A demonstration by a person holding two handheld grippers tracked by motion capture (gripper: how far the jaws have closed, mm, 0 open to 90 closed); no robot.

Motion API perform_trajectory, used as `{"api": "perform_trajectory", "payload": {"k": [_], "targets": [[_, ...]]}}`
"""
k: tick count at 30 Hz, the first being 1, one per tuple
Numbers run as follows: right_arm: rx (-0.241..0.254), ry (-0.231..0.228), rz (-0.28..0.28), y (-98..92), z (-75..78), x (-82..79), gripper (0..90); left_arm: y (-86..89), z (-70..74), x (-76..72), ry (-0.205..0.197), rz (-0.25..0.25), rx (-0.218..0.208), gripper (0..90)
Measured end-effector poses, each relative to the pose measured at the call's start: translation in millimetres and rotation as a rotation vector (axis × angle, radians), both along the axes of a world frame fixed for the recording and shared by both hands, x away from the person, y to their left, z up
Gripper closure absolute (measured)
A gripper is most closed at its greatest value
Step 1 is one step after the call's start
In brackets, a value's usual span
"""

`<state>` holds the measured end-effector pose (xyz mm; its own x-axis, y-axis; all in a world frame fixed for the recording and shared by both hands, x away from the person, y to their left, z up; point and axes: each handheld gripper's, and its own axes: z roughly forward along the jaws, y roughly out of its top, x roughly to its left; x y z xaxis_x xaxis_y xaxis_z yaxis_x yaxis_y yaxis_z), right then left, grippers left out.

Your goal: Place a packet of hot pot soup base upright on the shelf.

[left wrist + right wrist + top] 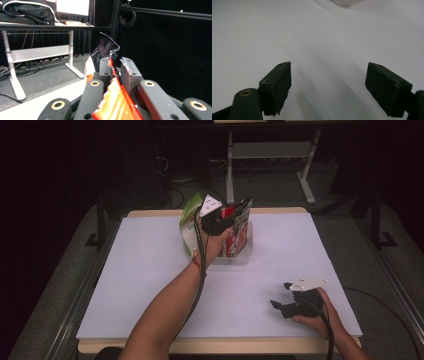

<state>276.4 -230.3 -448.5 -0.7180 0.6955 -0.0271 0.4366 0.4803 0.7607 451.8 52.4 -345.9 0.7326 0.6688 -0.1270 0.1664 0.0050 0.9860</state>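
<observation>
1. Red snack packet (115, 103): sitting between my left gripper (117, 65) jaws, above the clear bin (239, 259); whether the pads are pressing it, I cannot tell.
2. Right gripper (328, 85): resting spread wide, gripping nothing, on the white table (150, 285).

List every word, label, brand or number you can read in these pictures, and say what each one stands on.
No text can be read.
Green snack bag: print too small and blurred to read.
Red and black snack bag by the left tool, standing in the clear box: print blurred; in the left gripper view its red edge shows no letters.
Right tool, white table: no markings.
</observation>
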Motion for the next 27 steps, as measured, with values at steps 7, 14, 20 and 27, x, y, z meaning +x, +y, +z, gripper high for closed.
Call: {"api": "perform_trajectory", "payload": {"k": [7, 14, 20, 27], "targets": [[-0.006, 0.006, 0.017, 2.5, -1.3, -0.8, 20.2, 4.6, 2.2, -1.7, -0.027, 0.005, 0.072, 77.3], [0.008, -0.003, 0.034, 3.9, 0.3, -2.8, 20.2, 3.2, 5.0, -4.7, -0.043, -0.01, 0.114, 76.2], [0.011, -0.013, 0.045, 4.1, 0.1, -3.0, 20.3, 4.6, 9.1, -8.0, -0.049, -0.011, 0.146, 71.7], [0.041, -0.051, 0.045, 2.3, 3.4, -4.8, 20.7, 14.8, 14.3, -16.9, -0.068, -0.018, 0.185, 64.5]]}}
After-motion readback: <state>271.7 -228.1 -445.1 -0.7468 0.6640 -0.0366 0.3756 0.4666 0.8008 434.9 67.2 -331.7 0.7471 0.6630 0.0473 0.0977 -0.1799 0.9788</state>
